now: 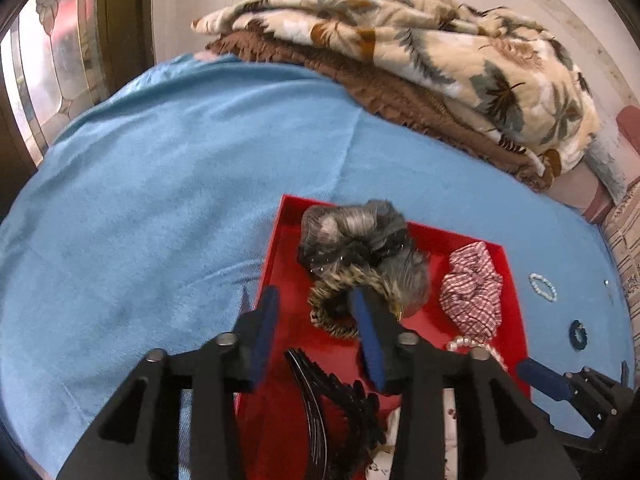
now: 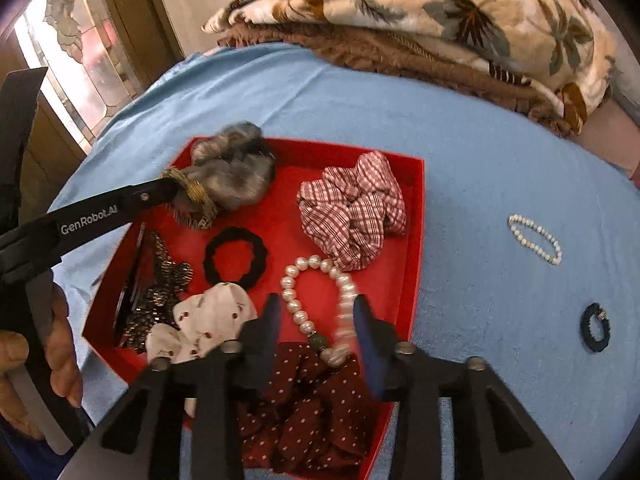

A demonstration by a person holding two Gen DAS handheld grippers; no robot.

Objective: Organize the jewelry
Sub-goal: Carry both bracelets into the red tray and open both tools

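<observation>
Both sets of jaws stand apart, gripping nothing. The left gripper [image 1: 316,300] hangs over the near left edge of the red tray [image 2: 414,240], its right finger against the straw-coloured band [image 1: 332,300]. The right gripper [image 2: 316,308] straddles the pearl bracelet [image 2: 316,300] lying in the tray. A smaller bead bracelet [image 2: 535,239] and a dark hair tie [image 2: 595,328] lie on the blue cloth [image 2: 480,160], apart from the tray.

matt red tray [image 2: 416,216]; glossy pearl bracelet [image 2: 320,300]; woven checked cloth scrunchie [image 2: 352,208]; fluffy grey scrunchie [image 2: 236,176]; soft, napped blue bed cover [image 1: 160,184]; plush leaf-print blanket [image 1: 440,40]; matt black plastic fingers [image 2: 266,320].
</observation>
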